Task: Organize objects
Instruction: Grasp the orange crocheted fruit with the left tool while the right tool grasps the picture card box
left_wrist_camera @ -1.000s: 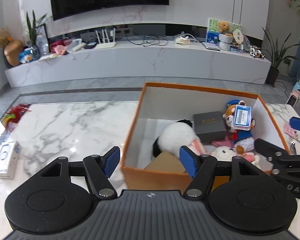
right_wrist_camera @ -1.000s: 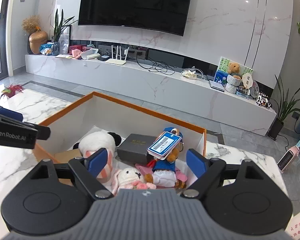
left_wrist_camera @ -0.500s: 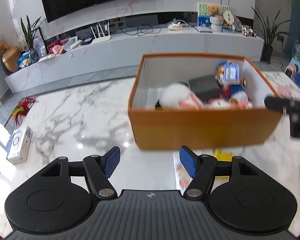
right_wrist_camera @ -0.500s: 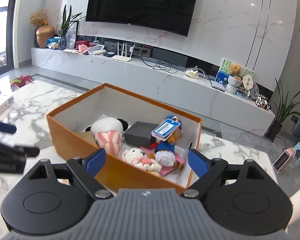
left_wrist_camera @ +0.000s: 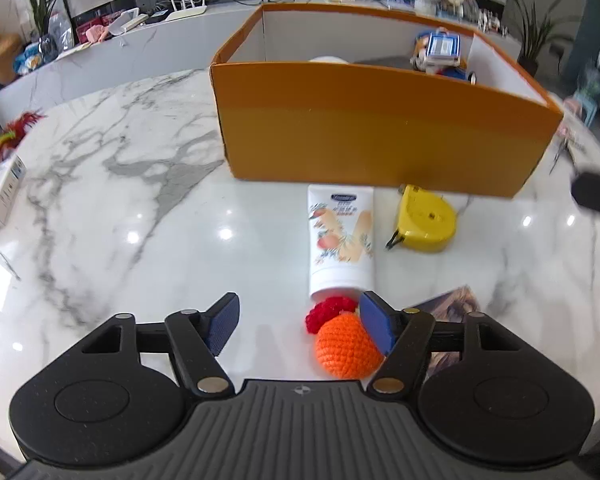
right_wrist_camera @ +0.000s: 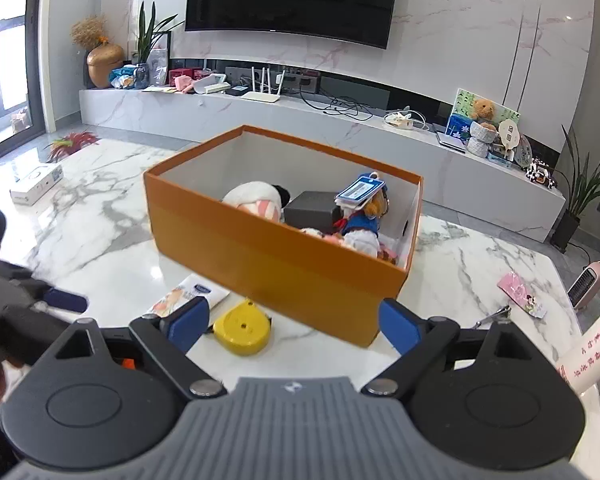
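An orange box [left_wrist_camera: 380,132] [right_wrist_camera: 280,264] stands on the marble table and holds plush toys, a dark grey case [right_wrist_camera: 312,212] and a tagged bear [right_wrist_camera: 364,212]. In front of it lie a white tube [left_wrist_camera: 340,240] [right_wrist_camera: 188,296] and a yellow tape measure [left_wrist_camera: 426,220] [right_wrist_camera: 242,330]. An orange crochet toy [left_wrist_camera: 348,348] with a red crest lies against the inner side of my left gripper's [left_wrist_camera: 298,316] right finger; its jaws are opening and the pads do not press it. My right gripper [right_wrist_camera: 294,318] hovers above the tape measure and the box's near corner, its jaws opening on nothing.
A small white carton [left_wrist_camera: 0,196] [right_wrist_camera: 36,184] and a red feathery item [right_wrist_camera: 72,142] lie at the table's left. A printed booklet [left_wrist_camera: 448,304] lies by the crochet toy. At the right lie a pink card [right_wrist_camera: 520,290] and a white cylinder [right_wrist_camera: 592,356]. A TV console runs behind.
Both grippers have drawn back from above the box toward the table's near side. The left one sank, bringing the tube, tape measure and crochet toy into view. The right jaws spread wider.
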`<action>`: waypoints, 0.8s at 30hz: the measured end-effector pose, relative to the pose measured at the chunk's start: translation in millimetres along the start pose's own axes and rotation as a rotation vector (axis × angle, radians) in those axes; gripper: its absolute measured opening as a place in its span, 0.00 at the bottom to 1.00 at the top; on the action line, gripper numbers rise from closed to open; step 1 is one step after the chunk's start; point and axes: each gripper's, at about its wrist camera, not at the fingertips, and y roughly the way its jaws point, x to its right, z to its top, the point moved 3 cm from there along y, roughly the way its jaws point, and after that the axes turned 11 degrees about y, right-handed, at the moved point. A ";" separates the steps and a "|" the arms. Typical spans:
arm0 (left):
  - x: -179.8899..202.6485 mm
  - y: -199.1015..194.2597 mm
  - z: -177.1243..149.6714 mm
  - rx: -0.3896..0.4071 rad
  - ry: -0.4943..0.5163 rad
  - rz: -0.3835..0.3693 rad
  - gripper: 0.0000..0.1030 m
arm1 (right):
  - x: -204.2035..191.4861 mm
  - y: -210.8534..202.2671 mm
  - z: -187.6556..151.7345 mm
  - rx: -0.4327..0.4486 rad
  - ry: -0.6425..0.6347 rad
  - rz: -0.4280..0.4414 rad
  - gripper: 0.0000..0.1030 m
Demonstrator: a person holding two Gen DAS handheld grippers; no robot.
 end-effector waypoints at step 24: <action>-18.1 16.6 -18.4 -0.102 -0.082 0.004 0.77 | -3.4 8.2 -36.2 -0.105 0.034 0.047 0.93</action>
